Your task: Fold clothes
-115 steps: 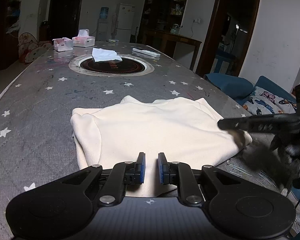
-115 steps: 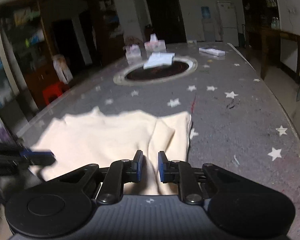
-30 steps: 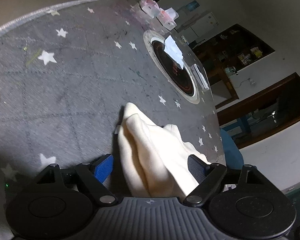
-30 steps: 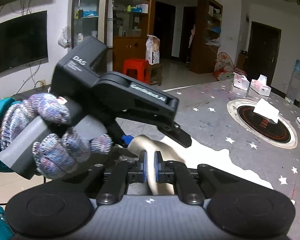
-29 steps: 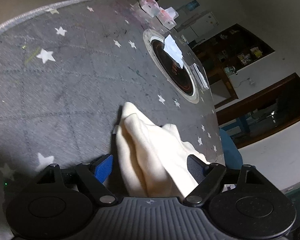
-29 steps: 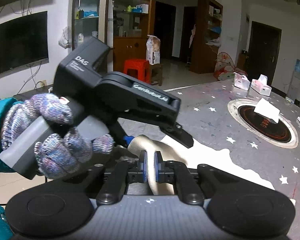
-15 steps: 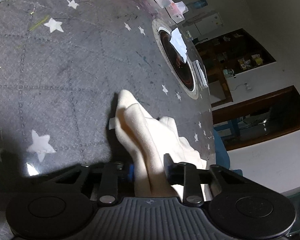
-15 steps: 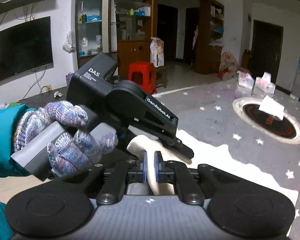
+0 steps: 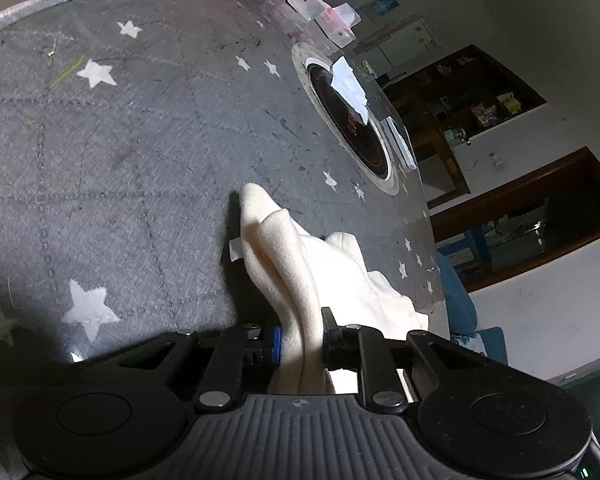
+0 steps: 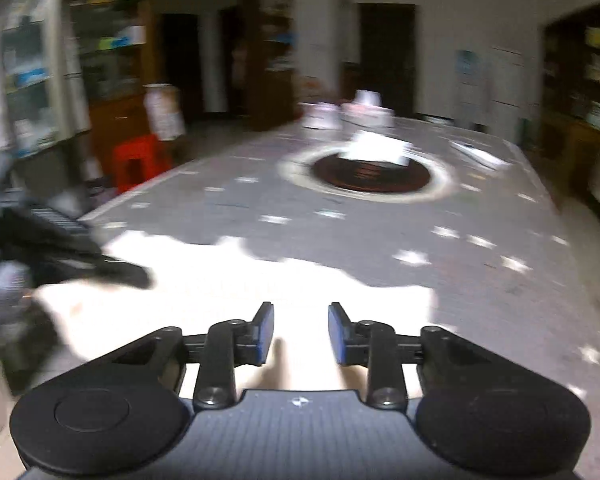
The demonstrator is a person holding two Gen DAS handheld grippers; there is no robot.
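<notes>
In the left wrist view the cream fleece garment [image 9: 300, 264] runs as a soft bunched ridge from lower centre toward the upper left over the grey star-printed bench [image 9: 100, 160], pinched by the left tool [image 9: 300, 336], while the right tool [image 10: 300, 332], jaws just parted, hovers empty above it.

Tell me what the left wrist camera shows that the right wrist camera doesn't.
Only the left wrist view shows the left gripper shut on a bunched fold of the cream garment. Only the right wrist view, which is blurred, shows the right gripper, whose jaws have just been opening with nothing pinched, and a red stool. Both show the star-patterned table and its dark round inset.
</notes>
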